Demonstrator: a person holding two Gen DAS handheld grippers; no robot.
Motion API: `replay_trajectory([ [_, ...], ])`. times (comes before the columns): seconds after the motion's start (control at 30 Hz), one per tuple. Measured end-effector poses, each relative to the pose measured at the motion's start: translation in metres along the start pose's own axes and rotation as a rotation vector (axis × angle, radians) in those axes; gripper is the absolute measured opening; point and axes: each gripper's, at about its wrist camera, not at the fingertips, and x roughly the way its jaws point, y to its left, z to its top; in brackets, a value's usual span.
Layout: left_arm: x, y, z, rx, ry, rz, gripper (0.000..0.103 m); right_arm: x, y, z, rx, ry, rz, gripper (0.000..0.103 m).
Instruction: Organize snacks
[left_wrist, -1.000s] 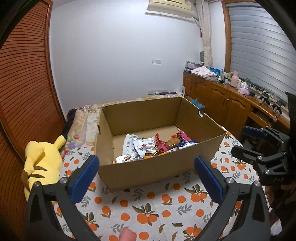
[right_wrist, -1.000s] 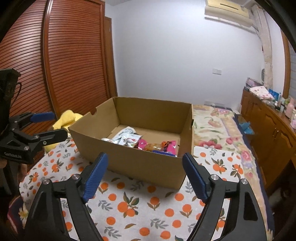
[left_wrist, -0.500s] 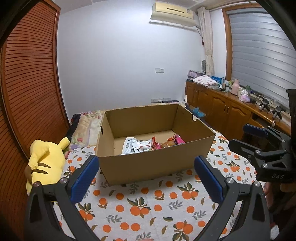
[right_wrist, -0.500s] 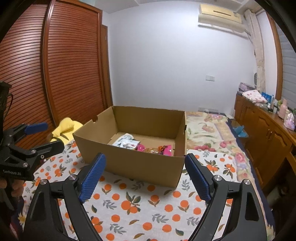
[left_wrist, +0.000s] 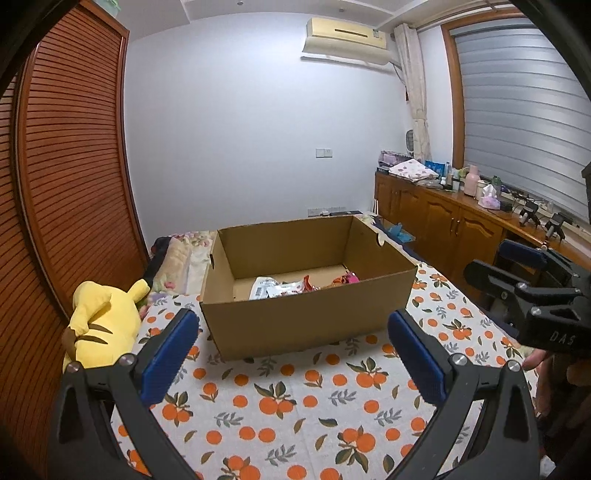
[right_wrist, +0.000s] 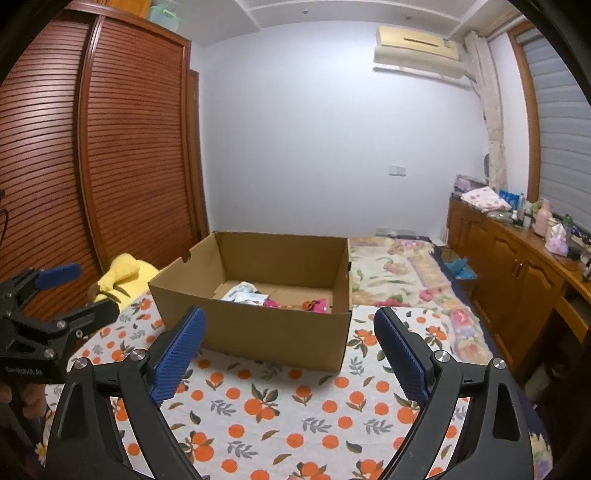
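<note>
A brown cardboard box stands on the orange-print tablecloth. Several snack packets lie on its floor, white ones to the left and pink and orange ones to the right. My left gripper hangs open in front of the box with nothing between its blue pads. My right gripper is also before the box, its jaws opening wider and empty. Each gripper shows at the side of the other's view: the right one, the left one.
A yellow plush toy lies left of the box, by the slatted wardrobe doors. A floral bedspread lies behind the box. A wooden cabinet with bottles and cloths runs along the right wall.
Both grippers have pulled back from the box and tilted up, so the box looks smaller and more of the wall shows. The right jaws have spread a little wider.
</note>
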Motion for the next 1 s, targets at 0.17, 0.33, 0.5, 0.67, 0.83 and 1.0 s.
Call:
replay_trajectory([
  [0.17,-0.005,-0.002,-0.01,-0.005,0.012,0.01,0.103,-0.012,0.004,-0.005,0.009,-0.018,-0.03,0.095],
  [0.33,-0.008,-0.003,-0.017,-0.011,0.025,0.025,0.103,-0.022,0.003,-0.012,0.027,-0.024,-0.047,0.095],
  [0.5,-0.007,0.0,-0.021,-0.028,0.032,0.025,0.103,-0.022,0.001,-0.019,0.037,-0.019,-0.062,0.095],
  [0.67,-0.005,0.003,-0.023,-0.039,0.036,0.029,0.103,-0.02,0.001,-0.023,0.037,-0.012,-0.072,0.095],
  [0.83,-0.006,0.003,-0.023,-0.041,0.035,0.03,0.103,-0.019,0.0,-0.025,0.038,-0.008,-0.073,0.095],
  [1.0,-0.006,0.003,-0.023,-0.04,0.036,0.032,0.103,-0.019,0.001,-0.025,0.039,-0.007,-0.074,0.095],
])
